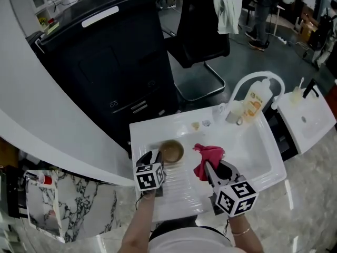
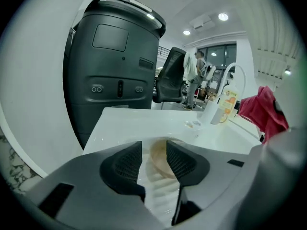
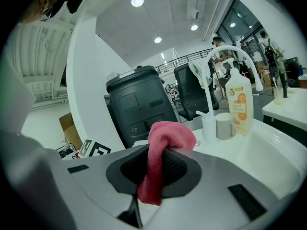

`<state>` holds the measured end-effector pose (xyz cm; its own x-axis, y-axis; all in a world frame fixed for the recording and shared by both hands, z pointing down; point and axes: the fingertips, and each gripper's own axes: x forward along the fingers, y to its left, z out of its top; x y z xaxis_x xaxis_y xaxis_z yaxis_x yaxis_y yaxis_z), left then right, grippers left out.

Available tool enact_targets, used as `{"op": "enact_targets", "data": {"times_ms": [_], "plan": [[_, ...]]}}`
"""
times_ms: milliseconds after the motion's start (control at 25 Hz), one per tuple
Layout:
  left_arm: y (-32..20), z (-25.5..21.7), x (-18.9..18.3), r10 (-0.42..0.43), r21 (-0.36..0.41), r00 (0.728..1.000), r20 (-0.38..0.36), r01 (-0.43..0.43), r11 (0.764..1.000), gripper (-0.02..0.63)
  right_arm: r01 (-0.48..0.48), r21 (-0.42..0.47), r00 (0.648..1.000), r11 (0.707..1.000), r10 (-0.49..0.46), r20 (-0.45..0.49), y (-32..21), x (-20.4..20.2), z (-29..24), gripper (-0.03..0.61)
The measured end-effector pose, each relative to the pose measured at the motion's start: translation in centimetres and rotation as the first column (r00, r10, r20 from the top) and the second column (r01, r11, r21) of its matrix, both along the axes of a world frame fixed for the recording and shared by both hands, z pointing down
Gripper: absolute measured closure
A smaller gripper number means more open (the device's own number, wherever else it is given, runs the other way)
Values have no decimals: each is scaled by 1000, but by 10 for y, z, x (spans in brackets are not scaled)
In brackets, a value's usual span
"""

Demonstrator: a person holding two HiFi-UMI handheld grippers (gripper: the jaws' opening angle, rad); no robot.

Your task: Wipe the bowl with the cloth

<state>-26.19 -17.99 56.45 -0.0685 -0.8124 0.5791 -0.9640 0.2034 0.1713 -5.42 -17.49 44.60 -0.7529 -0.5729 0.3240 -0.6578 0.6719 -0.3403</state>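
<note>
A brown bowl (image 1: pixel 171 151) sits on the ribbed draining board of the white sink unit (image 1: pixel 184 188). My left gripper (image 1: pixel 158 157) is at the bowl's left rim with its jaws apart; in the left gripper view the bowl (image 2: pixel 160 161) shows through the gap just beyond the pads (image 2: pixel 124 164), and nothing is pressed between them. My right gripper (image 1: pixel 209 167) is to the right of the bowl, shut on a red cloth (image 1: pixel 209 154). In the right gripper view the cloth (image 3: pixel 165 134) is folded over and pinched between the dark pads. The cloth (image 2: pixel 261 109) also shows at the right of the left gripper view.
A white basin (image 1: pixel 253 152) lies right of the cloth. Behind it stand an arched faucet (image 1: pixel 255 78), an orange-labelled soap bottle (image 1: pixel 256 101) and a cup (image 1: pixel 234 111). Small bits (image 1: pixel 200 124) lie at the back ledge. A black bin (image 1: pixel 105 62) and an office chair (image 1: pixel 202 30) stand beyond.
</note>
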Motion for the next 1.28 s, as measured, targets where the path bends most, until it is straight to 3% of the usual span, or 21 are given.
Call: {"op": "enact_targets", "data": {"times_ms": [480,920,1160,1280], "plan": [[-19,34,3,1,-145,1000,-20,-4,989,442,-22,-36,1000,999,21,-14,-16,-1,13,514],[-35,59,6,49,-331,999,14,-42,943,443,-42,-53,999,998,41,-16,-25,2,17,514],[-42,65,-3,54,-373,996,77,-22,927,545,-49,-58,999,997,48,-19,-28,4,19,514],[-43,64,-6,48,-368,996,77,-17,930,551,-55,-58,998,997,53,-22,-29,5,18,514]]}}
